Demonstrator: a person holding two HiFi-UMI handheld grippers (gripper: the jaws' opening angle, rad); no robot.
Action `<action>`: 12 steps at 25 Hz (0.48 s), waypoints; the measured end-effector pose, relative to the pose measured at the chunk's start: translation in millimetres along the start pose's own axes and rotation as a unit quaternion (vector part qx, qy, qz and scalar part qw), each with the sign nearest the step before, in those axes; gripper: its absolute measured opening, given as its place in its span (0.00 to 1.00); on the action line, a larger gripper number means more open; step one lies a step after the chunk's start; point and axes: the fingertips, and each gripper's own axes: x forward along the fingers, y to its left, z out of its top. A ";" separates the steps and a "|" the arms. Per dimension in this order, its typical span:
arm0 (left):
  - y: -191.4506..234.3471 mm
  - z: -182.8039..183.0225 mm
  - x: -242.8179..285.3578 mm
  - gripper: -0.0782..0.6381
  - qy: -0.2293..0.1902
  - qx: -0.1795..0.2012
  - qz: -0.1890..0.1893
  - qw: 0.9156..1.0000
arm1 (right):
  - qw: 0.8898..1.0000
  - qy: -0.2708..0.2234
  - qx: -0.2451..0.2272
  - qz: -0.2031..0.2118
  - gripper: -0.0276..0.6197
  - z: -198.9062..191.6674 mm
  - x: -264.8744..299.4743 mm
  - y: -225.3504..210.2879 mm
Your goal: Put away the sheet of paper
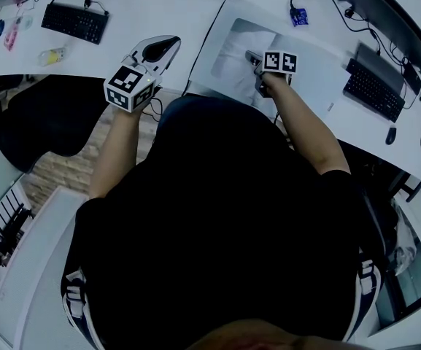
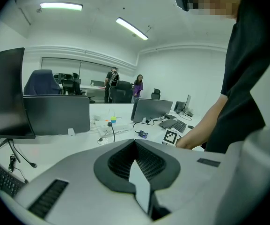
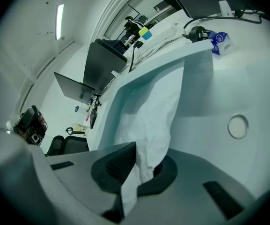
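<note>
1. Your right gripper has its jaws clenched on the sheet of paper. The near edge of the sheet is pinched between the two pads.
2. The sheet is white and crumpled. Its long axis follows the line of the jaws and points away from you. Its far part lies on the white tabletop.
3. In the head view, the sheet sits directly ahead of the right gripper. A black cable runs on its left and a black keyboard lies on its right, well apart from it.
4. Your left gripper has its jaws closed together with nothing between them. You hold it at the tabletop edge, to the left of the sheet and well apart from it.
5. A small blue packet rests beyond the sheet, next to a black plug. It carries print, but the print is too small to read.
6. The marker cube on the right gripper shows black-and-white square patterns only, with no legible writing.
7. A round cap sits flush in the tabletop, to the right of the sheet.
</note>
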 end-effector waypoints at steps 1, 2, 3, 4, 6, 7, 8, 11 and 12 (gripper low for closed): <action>0.5 -0.5 -0.7 0.14 0.000 0.000 0.000 1.000 | 1.000 0.000 0.000 0.001 0.06 0.3 0.9 1.0; 1.5 -1.1 -1.4 0.14 0.001 -0.001 0.001 1.000 | 1.000 0.000 0.000 0.001 0.06 0.6 1.9 2.2; 2.9 -1.6 -2.2 0.14 0.001 -0.002 0.002 1.000 | 1.000 0.001 0.000 0.002 0.06 0.9 3.2 3.4; 4.5 -2.0 -3.0 0.14 0.001 -0.003 0.003 1.000 | 1.000 0.002 -0.001 0.003 0.06 1.3 4.4 4.6; 6.6 -2.9 -4.1 0.14 0.001 -0.004 0.003 1.000 | 1.000 0.003 -0.001 0.003 0.06 2.6 6.8 6.0; 6.7 -3.5 -4.4 0.14 0.002 -0.004 0.003 1.000 | 1.000 0.002 -0.001 0.004 0.06 3.1 7.5 6.3; 6.4 -4.0 -4.8 0.14 0.002 -0.003 0.003 1.000 | 1.000 0.002 -0.001 0.004 0.06 3.3 7.9 6.5; 6.1 -4.6 -6.2 0.14 0.003 -0.003 0.002 1.000 | 1.000 0.001 -0.002 0.004 0.06 3.2 8.8 8.0; 6.7 -4.6 -6.4 0.14 0.002 -0.004 0.003 1.000 | 1.000 0.001 -0.002 0.004 0.06 3.4 9.4 8.8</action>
